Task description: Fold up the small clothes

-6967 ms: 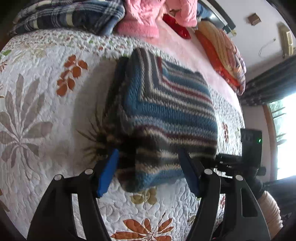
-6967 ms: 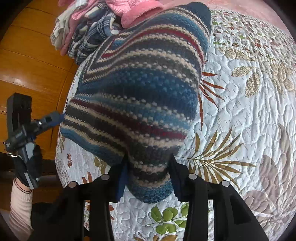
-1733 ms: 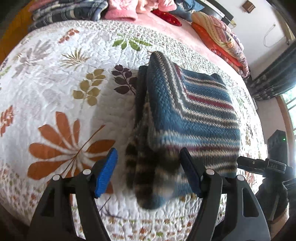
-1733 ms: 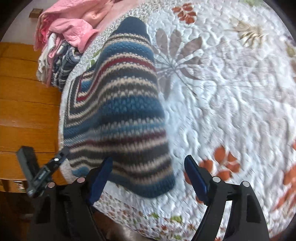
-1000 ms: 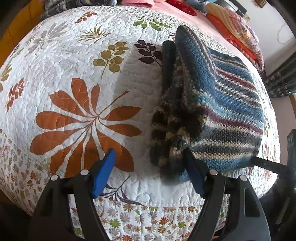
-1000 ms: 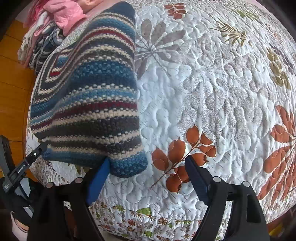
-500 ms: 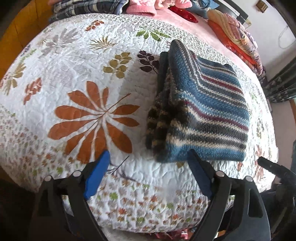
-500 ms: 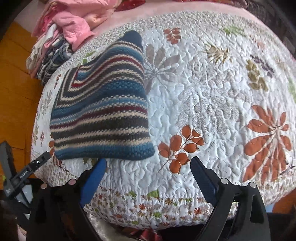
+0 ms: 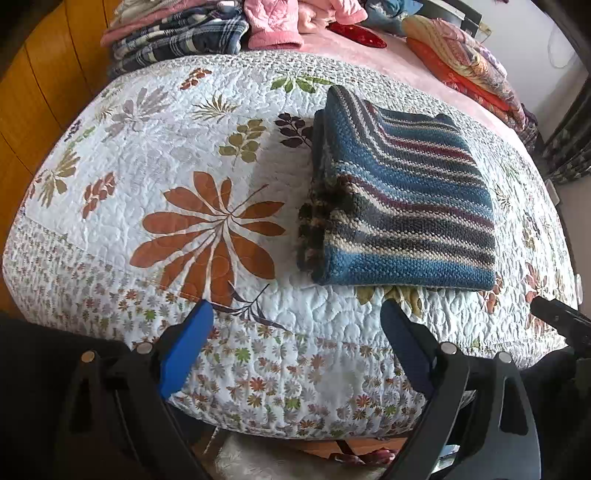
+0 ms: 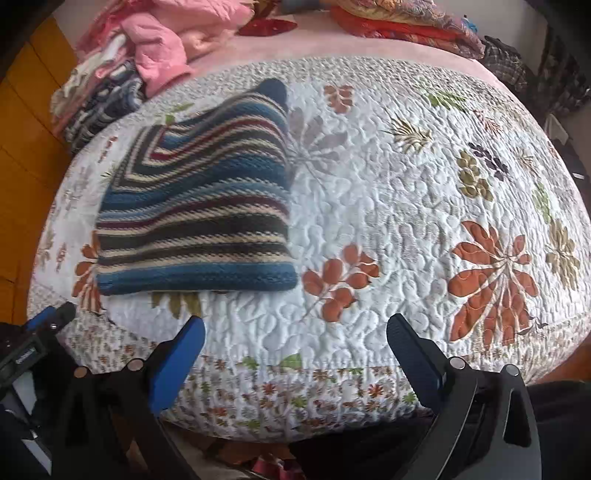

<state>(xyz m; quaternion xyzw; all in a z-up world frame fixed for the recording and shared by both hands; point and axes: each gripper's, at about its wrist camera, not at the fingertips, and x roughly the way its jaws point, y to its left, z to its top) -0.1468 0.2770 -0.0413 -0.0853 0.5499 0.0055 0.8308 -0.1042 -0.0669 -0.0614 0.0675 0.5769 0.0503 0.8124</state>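
Wood panelling (image 9: 33, 92) bounded the scene at the far left, and beside it, at the head of the bed, lay a plaid garment (image 9: 177, 33) and a heap of pink clothes (image 9: 280, 22). The leaf-printed quilt (image 9: 184, 147) covered the mattress: a soft, padded surface with quilted stitching, likely to give under any press. Toward the right of the left wrist view, near the quilt's front edge, the striped knit sweater (image 9: 402, 192) sat folded into a thick, squarish bundle, with darker layers showing along its left side. It looked bulky yet light, limp and not slippery, and nothing about it seemed fragile; a sound hold would probably be a pinch through all layers at a front corner or along the folded edge, so the stack would not slide apart. The left gripper (image 9: 295, 347) hung off the bed's front edge with its jaws spread wide and nothing between them; the right gripper (image 10: 295, 354) did likewise, well clear of the sweater. Farther right, patterned bedding (image 9: 469, 70) was stacked on a pink sheet (image 9: 388, 59) before a pale wall.
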